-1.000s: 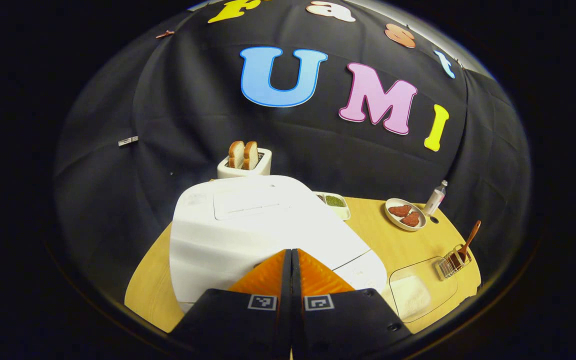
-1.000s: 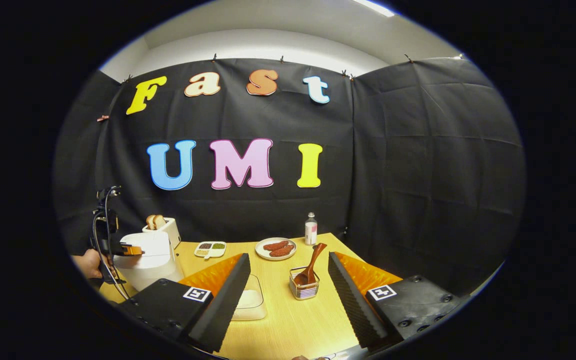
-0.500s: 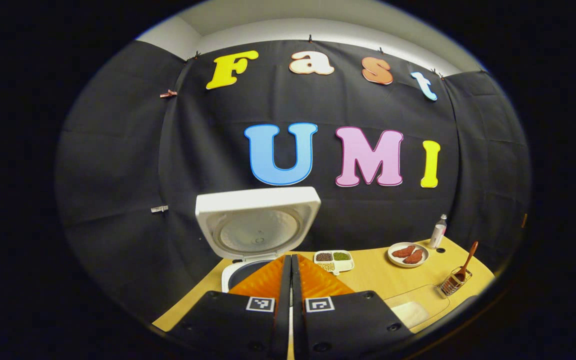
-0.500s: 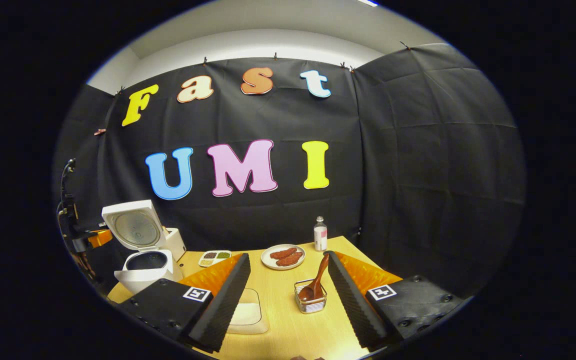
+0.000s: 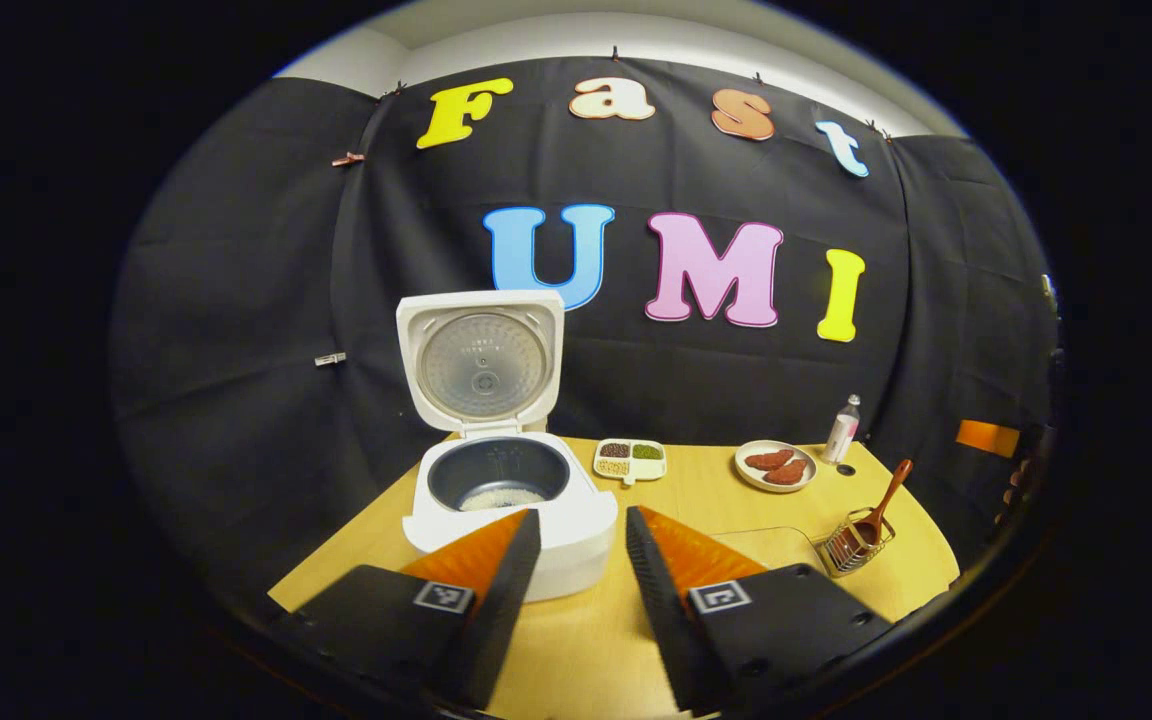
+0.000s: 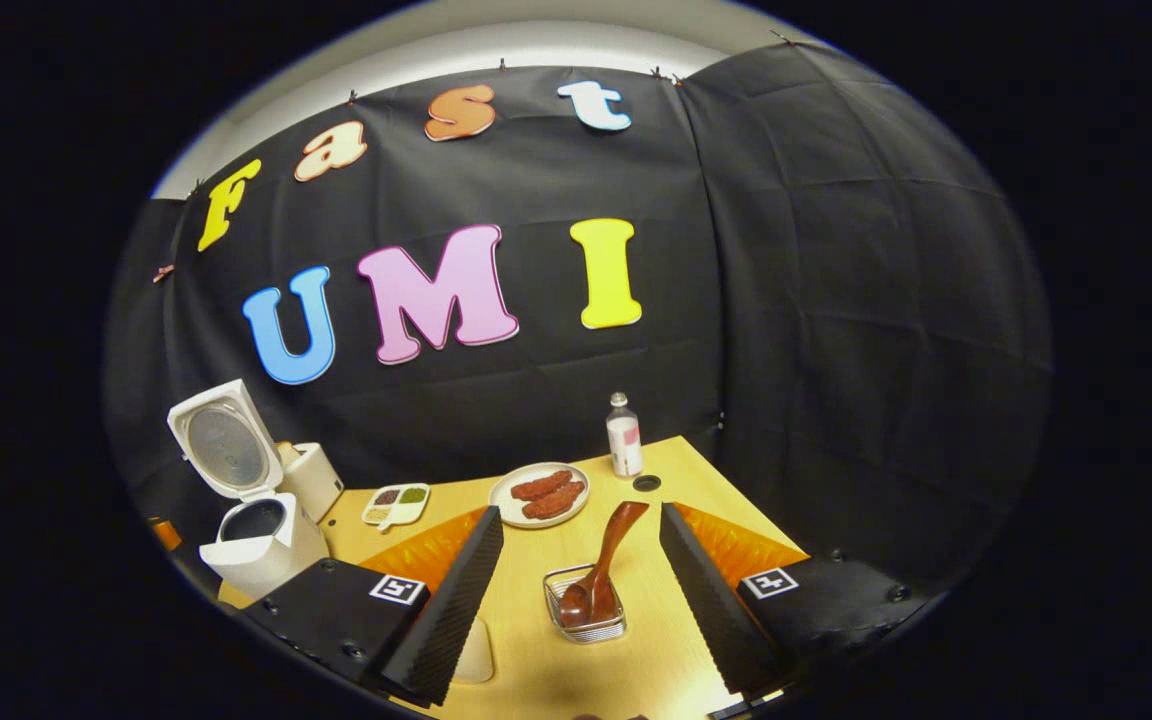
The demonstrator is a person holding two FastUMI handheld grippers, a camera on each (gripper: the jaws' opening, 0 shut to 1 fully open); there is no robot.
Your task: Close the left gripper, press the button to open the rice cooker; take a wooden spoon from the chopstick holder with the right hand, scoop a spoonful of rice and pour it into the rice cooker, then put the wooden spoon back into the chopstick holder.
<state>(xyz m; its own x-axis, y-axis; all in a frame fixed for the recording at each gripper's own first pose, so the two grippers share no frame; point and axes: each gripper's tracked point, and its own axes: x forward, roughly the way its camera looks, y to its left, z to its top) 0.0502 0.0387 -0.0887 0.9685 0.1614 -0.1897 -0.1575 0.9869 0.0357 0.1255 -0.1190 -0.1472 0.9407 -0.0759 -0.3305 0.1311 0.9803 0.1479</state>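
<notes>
Your left gripper (image 5: 581, 560), shut on the button a second ago, now hangs apart, backed off from the white rice cooker (image 5: 506, 500), lid up, at the wooden desk's (image 5: 716, 500) left edge, so your right gripper (image 6: 576, 565), spread empty, closes in on the brown wooden spoon (image 6: 604, 560) in the wire chopstick holder (image 6: 586, 612) near the desk's right edge.

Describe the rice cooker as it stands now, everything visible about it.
The rice cooker is a white, glossy, plastic-looking box with rounded corners, standing on the wooden table at its left end. Its hinged lid is swung fully up, showing a round silvery inner plate. The dark inner pot is open, with a little white rice at its bottom. Nothing grips it; the left gripper hangs open in front. In the right gripper view a white toaster stands just behind it.
</notes>
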